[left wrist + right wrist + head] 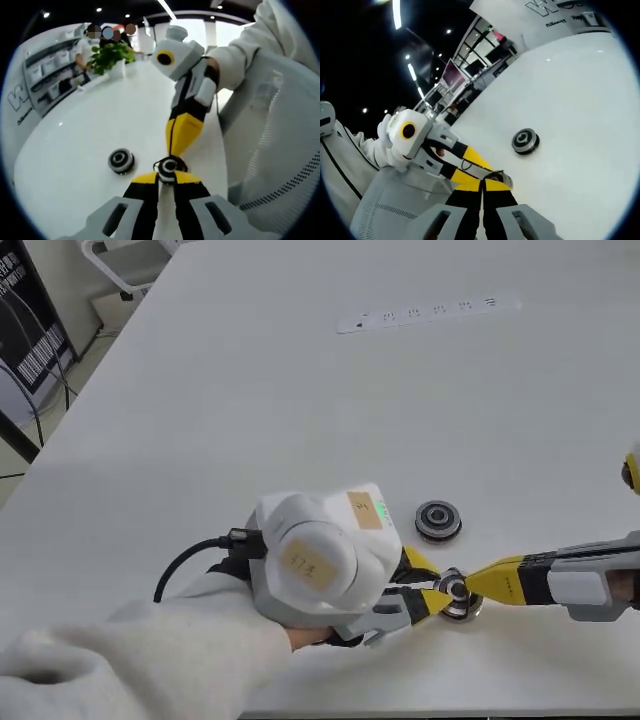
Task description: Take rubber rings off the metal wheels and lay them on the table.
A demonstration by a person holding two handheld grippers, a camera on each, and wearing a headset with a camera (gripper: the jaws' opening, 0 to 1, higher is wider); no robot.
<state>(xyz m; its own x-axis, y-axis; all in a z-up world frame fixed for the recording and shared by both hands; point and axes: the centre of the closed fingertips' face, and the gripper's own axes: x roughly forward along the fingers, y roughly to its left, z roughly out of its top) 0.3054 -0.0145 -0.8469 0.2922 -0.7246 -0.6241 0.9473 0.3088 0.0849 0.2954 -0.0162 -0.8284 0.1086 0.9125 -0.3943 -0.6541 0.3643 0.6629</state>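
White tabletop point(300, 410) runs out wide and bare around the work, with a power strip point(430, 312) lying well apart at the far side. Beyond the edge on the left stands a dark banner point(35, 335). The left gripper view takes in a potted plant point(112, 54) at the far end and a mesh chair back point(280, 165) close on the right. A black cable point(185, 562) trails from the left gripper by the pale sleeve point(150, 660).

Two metal wheels sit near the front edge. The free wheel point(438, 520) lies flat by itself just beyond the claws, silver hub inside a black rubber ring, bore pointing straight up. The held wheel point(460, 598) also looks flat on the tabletop, bore up, dark rubber showing around a shiny hub.

The left claw point(432, 585) is clamped on the held wheel, one yellow tip each side. The right claw point(478, 582) comes in from the opposite side, tips pressed together against the wheel's rim; whether rubber is pinched between them I cannot tell.
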